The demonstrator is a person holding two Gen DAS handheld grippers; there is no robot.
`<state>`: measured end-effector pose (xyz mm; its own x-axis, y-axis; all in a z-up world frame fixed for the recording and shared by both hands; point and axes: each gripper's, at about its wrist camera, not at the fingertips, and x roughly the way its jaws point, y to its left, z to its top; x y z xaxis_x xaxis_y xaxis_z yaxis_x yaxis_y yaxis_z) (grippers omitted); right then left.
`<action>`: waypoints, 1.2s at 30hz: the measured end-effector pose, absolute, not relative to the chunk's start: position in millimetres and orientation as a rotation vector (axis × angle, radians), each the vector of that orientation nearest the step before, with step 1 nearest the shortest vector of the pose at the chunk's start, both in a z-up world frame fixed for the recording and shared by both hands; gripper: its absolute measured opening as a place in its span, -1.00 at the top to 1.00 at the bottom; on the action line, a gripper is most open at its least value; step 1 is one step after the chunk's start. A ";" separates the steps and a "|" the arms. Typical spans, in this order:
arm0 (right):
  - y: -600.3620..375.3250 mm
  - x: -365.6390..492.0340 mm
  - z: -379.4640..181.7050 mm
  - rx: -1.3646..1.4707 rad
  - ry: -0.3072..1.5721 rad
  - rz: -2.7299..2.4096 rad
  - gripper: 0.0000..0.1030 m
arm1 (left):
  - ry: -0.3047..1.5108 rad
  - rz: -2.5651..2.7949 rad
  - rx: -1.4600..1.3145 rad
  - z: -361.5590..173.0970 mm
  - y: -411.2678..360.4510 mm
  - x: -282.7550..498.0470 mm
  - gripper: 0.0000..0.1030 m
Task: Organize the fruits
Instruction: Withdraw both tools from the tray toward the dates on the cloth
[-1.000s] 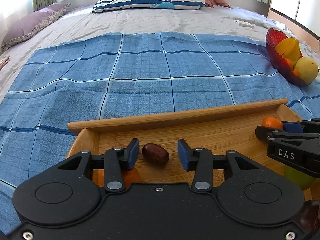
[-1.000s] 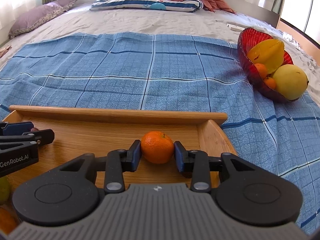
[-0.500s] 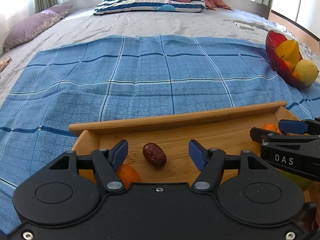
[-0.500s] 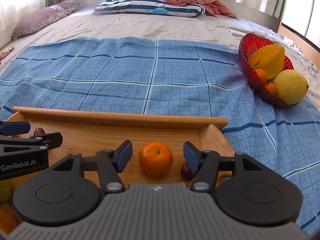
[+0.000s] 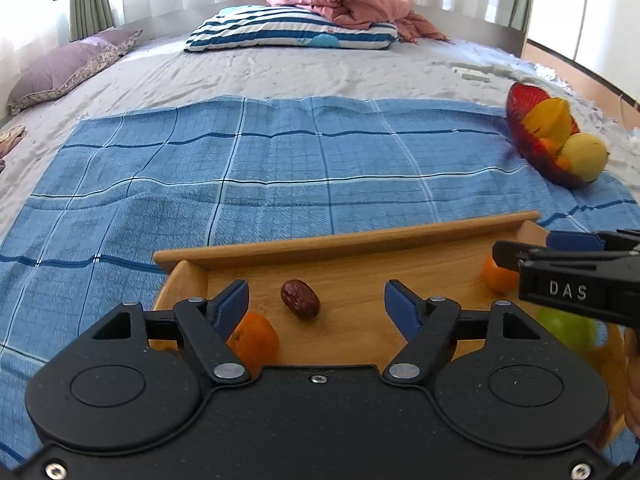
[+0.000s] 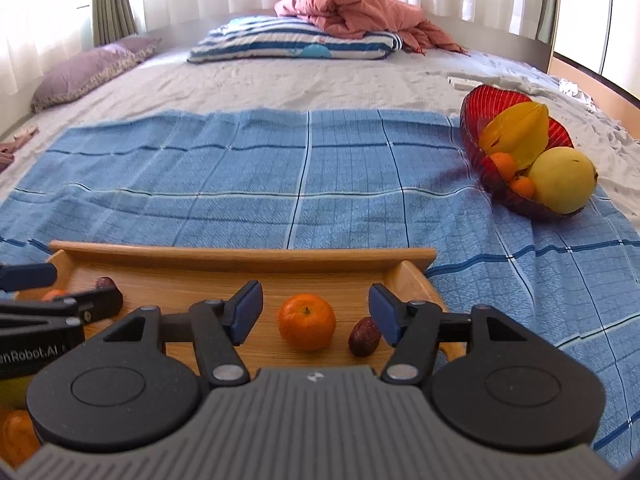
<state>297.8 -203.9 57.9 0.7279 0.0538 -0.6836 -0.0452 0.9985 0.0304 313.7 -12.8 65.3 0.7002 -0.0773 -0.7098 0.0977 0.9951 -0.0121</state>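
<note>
A wooden tray (image 5: 348,236) lies on the blue checked cloth near me. In the left wrist view a dark red date (image 5: 300,298) rests on the tray floor between the jaws of my left gripper (image 5: 316,296), which are opening and do not touch it. A mandarin (image 5: 254,340) sits under its left finger. In the right wrist view my right gripper (image 6: 316,308) stands open above a mandarin (image 6: 307,322) lying free on the tray (image 6: 240,256), with a second date (image 6: 364,336) beside the right finger.
A red glass bowl (image 6: 492,100) at the far right of the cloth holds a starfruit (image 6: 516,132), a large yellow fruit (image 6: 560,180) and small mandarins. A green fruit (image 5: 568,328) lies in the tray's near right part. Pillows and a pink blanket lie at the bed's far end.
Both grippers opened wider and drew up and back from the tray. The right gripper let go of the mandarin, which now lies free; the date stays between the left jaws.
</note>
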 end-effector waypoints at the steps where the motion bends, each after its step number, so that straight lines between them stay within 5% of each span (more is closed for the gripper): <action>1: -204.6 293.7 59.8 0.013 0.746 0.059 -0.42 | 0.783 -0.105 0.027 66.6 -13.4 308.9 -0.43; 36: -201.5 130.6 68.7 -0.086 0.500 0.153 -0.74 | 0.615 -0.189 -0.001 85.6 -8.9 130.6 -0.64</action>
